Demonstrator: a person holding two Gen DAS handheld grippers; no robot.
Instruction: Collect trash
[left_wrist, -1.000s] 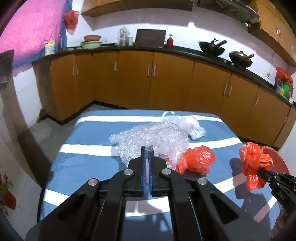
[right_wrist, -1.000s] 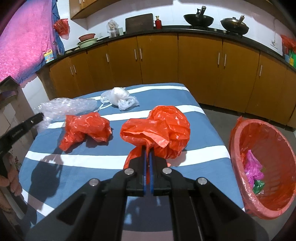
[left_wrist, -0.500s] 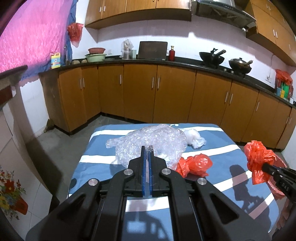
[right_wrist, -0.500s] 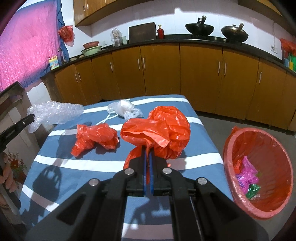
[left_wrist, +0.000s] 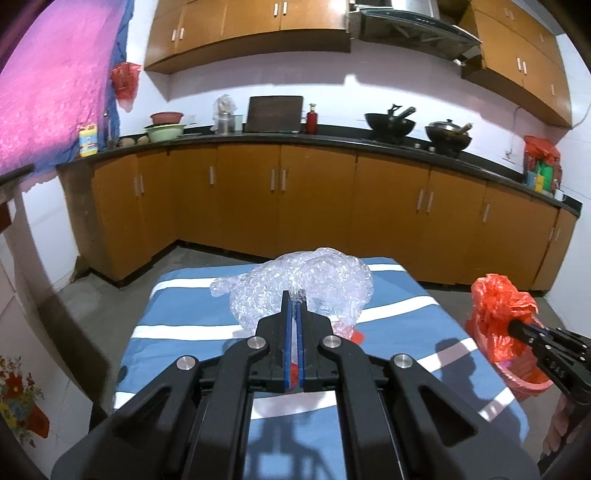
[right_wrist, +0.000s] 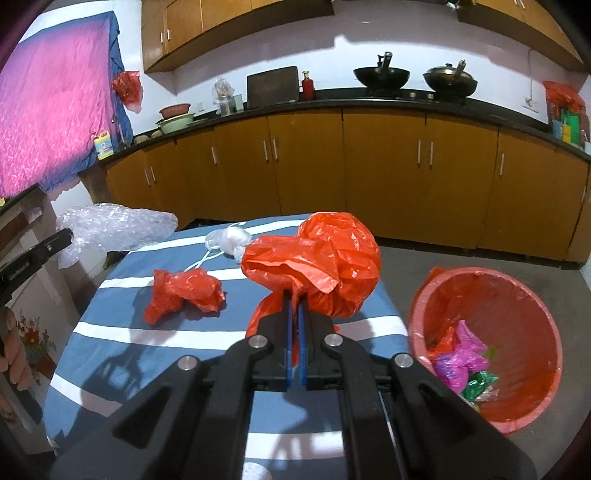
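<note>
Left tongs pinch bubble wrap; right tongs pinch red bag.

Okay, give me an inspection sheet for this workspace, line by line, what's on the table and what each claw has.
Surface: blue-and-white striped tablecloth on a table.
Job's things: crumpled red bag and white plastic bag lie on the cloth; red-lined trash basket on the floor holds pink and green wrappers.
Clutter: nothing seen on the table.
Grippers: left claw shut on bubble wrap; right claw shut on large red plastic bag; both lifted.
Cables: nothing seen.
Surroundings: kitchen cabinets, woks, pink cloth.
</note>
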